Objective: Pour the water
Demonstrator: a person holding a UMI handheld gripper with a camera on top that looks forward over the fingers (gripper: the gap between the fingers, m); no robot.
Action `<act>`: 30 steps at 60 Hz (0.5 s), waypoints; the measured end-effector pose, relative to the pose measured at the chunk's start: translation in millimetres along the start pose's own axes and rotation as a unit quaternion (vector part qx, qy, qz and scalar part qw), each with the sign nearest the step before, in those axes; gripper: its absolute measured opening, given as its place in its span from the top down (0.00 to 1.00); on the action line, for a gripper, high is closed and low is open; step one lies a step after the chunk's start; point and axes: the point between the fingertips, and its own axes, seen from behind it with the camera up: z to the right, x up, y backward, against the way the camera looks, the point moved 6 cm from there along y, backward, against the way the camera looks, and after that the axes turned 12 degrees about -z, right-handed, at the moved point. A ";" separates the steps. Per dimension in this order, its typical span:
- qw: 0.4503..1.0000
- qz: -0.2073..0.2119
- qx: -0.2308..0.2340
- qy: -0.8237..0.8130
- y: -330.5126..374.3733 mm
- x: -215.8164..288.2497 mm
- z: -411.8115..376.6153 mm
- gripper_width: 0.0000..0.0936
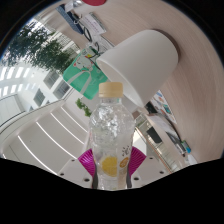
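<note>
A clear plastic water bottle (110, 135) with a pale yellow cap and a yellow-dotted label stands upright between my fingers. My gripper (110, 163) is shut on the bottle's lower body, a magenta pad (90, 162) pressing at each side. Just beyond the bottle's cap a white paper cup (140, 58) lies tilted, its open mouth turned toward the cap. The bottle's neck partly covers the cup's rim. The fingertips themselves are hidden behind the bottle.
A white slatted surface (50, 130) spreads below and to the left of the bottle. A green card (80, 72) lies beside the cup. Leafy plants (35, 45) show by the bright window at the left. Shelves with small items (165, 135) run at the right.
</note>
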 end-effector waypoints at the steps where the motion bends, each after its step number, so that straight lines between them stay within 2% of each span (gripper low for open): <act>1: 1.000 -0.001 0.004 -0.005 2.1 -0.9 -2.1 0.60; 8: 1.000 -0.006 0.017 -0.024 -1.3 -4.8 -4.2 0.59; 14: 1.000 -0.010 0.001 -0.021 -7.6 -2.3 -2.1 0.60; 18: 0.999 -0.014 -0.041 0.018 -5.3 -8.4 8.3 0.60; 19: 0.997 -0.038 -0.052 0.051 2.3 0.7 13.3 0.60; 25: 0.959 -0.077 -0.122 0.243 10.0 -16.4 -10.1 0.59; 26: 0.952 -0.053 -0.141 0.267 -9.7 -32.5 -26.4 0.59; 30: 0.884 -0.033 -0.174 0.432 -9.9 -36.9 -76.7 0.59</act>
